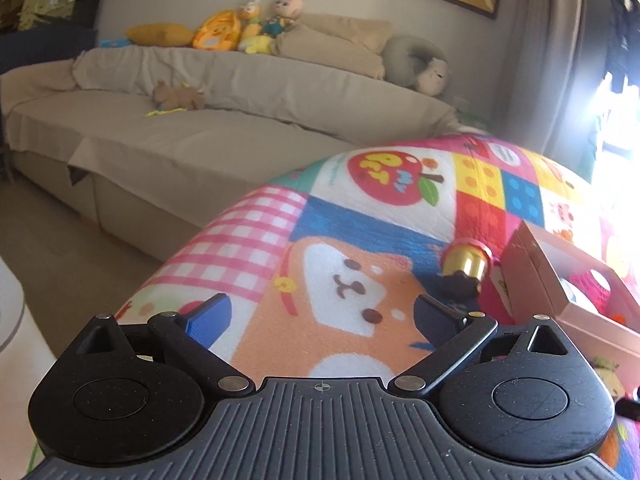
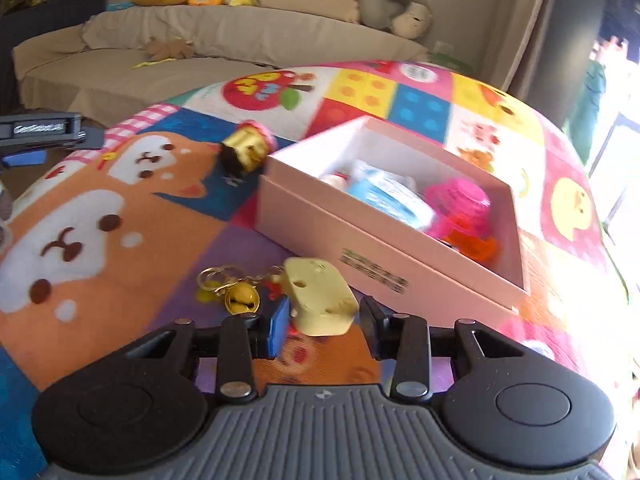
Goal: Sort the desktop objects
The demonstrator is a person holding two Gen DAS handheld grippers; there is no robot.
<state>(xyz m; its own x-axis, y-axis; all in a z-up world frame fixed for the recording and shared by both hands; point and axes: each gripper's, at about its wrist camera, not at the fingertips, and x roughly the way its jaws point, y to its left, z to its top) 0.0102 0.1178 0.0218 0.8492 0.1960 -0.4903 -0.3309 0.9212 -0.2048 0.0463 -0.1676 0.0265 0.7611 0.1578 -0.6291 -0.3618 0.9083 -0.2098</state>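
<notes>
- Right gripper [image 2: 322, 322]: jaws partly open around the cream cheese-shaped keychain [image 2: 320, 298], not clamped; its gold bell [image 2: 241, 300] lies at 10 o'clock.
- Left gripper [image 1: 322, 314]: jaws wide open, empty, over the bench's cartoon blanket [image 1: 340, 280].
- Pink box [image 2: 360, 240] at 1 o'clock holds toys; side label unreadable.
- Apple patch [image 1: 390, 174] reads "PET".

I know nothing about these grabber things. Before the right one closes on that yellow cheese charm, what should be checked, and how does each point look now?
1. Right gripper open: ok, fingers apart.
2. Cheese charm between the fingers: ok, though it sits nearer the blue one.
3. Its bell and rings clear of the fingers: not ok, the bell lies close beside the blue finger.
4. Pink box open, with room: ok.
5. Left gripper out of the way: ok, open, holding nothing.
6. Gold toy clear of the path: ok.
</notes>
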